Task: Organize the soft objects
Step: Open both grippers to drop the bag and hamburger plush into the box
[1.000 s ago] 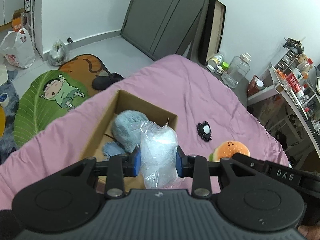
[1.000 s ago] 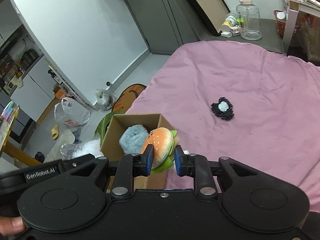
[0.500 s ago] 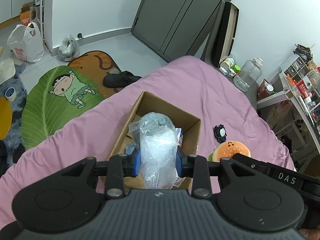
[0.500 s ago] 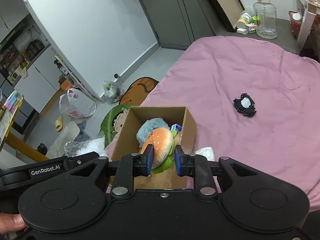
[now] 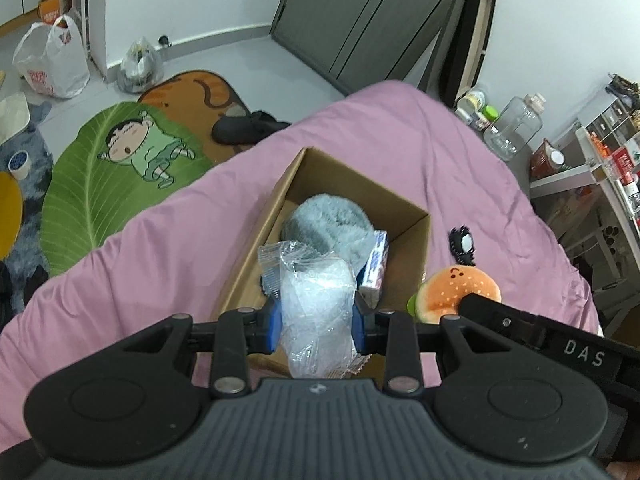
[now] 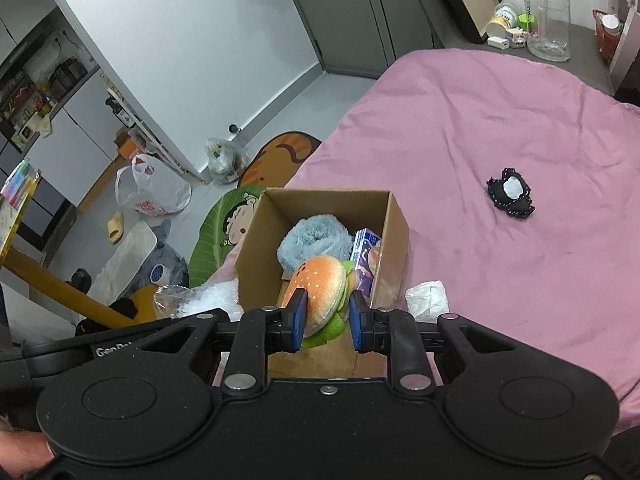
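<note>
An open cardboard box (image 5: 416, 224) (image 6: 396, 220) sits on the pink bed. Inside lie a fluffy blue-grey plush (image 5: 328, 220) (image 6: 312, 238) and a small blue-white carton (image 5: 376, 264) (image 6: 366, 256). My left gripper (image 5: 318, 326) is shut on a clear plastic bag of white stuffing (image 5: 316, 304), held above the box's near end. My right gripper (image 6: 324, 320) is shut on a plush hamburger (image 6: 320, 284) (image 5: 460, 290), held above the box's near right side. A small black-and-white soft item (image 5: 464, 246) (image 6: 512, 192) lies on the bed right of the box.
The pink bed cover (image 6: 500, 120) stretches far and right. A crumpled white tissue (image 6: 428, 296) lies by the box. On the floor left are cartoon mats (image 5: 120, 168), slippers (image 5: 248, 128) and plastic bags (image 5: 52, 64). A clear jug (image 5: 512, 128) and shelves (image 5: 592, 168) stand beyond the bed.
Both grippers rose and moved over the box with their loads still held. The box interior and the carton inside it have come more into view.
</note>
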Demonstrator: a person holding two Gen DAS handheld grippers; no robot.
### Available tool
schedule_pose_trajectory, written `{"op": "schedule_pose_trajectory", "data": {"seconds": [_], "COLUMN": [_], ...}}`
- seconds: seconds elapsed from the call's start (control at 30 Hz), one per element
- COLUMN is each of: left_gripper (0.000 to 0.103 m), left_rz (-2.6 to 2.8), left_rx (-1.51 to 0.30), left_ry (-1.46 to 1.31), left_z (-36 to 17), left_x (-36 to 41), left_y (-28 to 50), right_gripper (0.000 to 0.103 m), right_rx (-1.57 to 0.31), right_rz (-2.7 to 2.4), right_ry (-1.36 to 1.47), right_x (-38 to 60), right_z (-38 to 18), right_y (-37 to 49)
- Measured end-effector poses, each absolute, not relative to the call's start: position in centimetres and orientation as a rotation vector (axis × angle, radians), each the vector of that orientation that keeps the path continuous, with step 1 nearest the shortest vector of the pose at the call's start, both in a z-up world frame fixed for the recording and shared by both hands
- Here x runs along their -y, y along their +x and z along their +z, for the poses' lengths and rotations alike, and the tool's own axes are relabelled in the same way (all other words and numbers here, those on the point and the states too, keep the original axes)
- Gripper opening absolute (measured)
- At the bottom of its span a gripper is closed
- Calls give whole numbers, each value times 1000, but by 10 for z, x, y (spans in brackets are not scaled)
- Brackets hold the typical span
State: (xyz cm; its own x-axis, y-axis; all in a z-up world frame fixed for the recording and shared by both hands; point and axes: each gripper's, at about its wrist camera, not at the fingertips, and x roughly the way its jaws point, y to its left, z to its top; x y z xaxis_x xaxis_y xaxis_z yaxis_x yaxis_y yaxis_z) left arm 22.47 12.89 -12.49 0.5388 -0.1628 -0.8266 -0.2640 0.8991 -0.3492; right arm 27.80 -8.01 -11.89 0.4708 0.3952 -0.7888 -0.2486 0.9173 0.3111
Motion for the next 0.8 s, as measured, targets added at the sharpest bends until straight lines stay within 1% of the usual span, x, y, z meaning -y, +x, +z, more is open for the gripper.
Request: {"op": "schedule_pose_trajectory", "data": {"seconds": [0.3,0.33,0.4,0.8], "left_gripper": [33,35,36,37], "left_rz": [84,91,95,121], "left_rx": [-1080,-1088,-1098,-1089], "left_ry": [-479,-480,-487,-497], "left_z": [-148,-149,-151,-145], "left_x": [-132,-132,-133,-134], "left_y": [240,241,243,243], "right_gripper": [22,22,22,23], "right_rx": [-1055,-1061,-1073,-1127], "right_rz": [408,410,414,459], "right_ry": [144,142,138,111], "right_x": [71,70,67,56], "right_z": [-134,-136,-139,-149], "right_y": [288,289,290,286]}}
